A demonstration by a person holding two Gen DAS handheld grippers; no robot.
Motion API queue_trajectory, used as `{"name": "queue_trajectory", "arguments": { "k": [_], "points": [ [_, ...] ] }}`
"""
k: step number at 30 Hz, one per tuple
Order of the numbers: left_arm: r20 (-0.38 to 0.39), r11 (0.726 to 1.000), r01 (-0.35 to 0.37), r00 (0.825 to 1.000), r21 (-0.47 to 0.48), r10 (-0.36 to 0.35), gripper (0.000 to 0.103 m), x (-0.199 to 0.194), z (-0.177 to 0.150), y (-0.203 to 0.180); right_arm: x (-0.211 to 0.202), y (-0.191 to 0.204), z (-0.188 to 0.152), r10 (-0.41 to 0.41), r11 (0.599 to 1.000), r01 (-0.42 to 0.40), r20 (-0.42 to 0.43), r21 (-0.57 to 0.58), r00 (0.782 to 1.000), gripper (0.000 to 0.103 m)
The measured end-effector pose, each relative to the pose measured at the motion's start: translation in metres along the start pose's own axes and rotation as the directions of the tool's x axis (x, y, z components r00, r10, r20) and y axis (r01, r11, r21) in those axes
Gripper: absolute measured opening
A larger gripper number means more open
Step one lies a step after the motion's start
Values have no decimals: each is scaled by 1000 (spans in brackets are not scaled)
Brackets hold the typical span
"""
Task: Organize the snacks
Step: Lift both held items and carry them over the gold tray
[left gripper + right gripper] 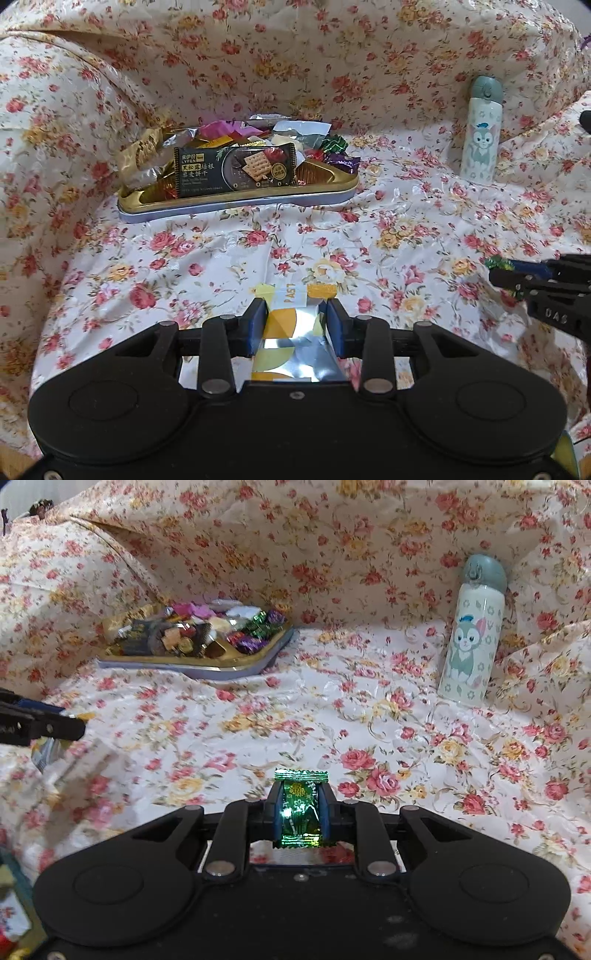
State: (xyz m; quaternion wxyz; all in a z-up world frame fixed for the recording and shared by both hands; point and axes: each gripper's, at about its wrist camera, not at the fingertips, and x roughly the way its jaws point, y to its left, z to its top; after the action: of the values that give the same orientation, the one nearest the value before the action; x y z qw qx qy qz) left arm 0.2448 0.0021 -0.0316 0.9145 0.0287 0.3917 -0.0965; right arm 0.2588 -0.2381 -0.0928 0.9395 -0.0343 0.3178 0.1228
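My left gripper (296,308) is shut on a silver and yellow snack packet (291,332), held above the floral cloth. My right gripper (300,794) is shut on a shiny green wrapped candy (300,808). From the left wrist view the right gripper (496,271) comes in at the right edge with the green candy (496,263) at its tip. The left gripper (70,720) shows at the left edge of the right wrist view. A gold tray (236,199) (229,666) further back holds several snacks, a black cracker pack (236,168) in front.
A pale bottle with a cartoon cat (480,133) (471,635) leans against the raised cloth at the back right. The floral cloth (221,251) covers the surface and rises behind the tray. Colourful items (11,904) peek in at the lower left.
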Motion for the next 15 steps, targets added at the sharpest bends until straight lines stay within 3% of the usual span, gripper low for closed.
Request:
{"name": "queue_trajectory", "arguments": {
  "k": [5,10,15],
  "points": [
    [-18,999,-24,1000,36,25,44,-22,-5,-9,-33,13,7,28,1000,-28,29,8,999,20],
    [-42,1000,6,999,22,-5,44,-47,-10,-13,-70,28,6,51,998,-52,42,29,998,20],
    [-105,1000,-4,994,25,7,45,-68,-22,-17,-109,39,-3,101,991,-104,41,81,994,20]
  ]
}}
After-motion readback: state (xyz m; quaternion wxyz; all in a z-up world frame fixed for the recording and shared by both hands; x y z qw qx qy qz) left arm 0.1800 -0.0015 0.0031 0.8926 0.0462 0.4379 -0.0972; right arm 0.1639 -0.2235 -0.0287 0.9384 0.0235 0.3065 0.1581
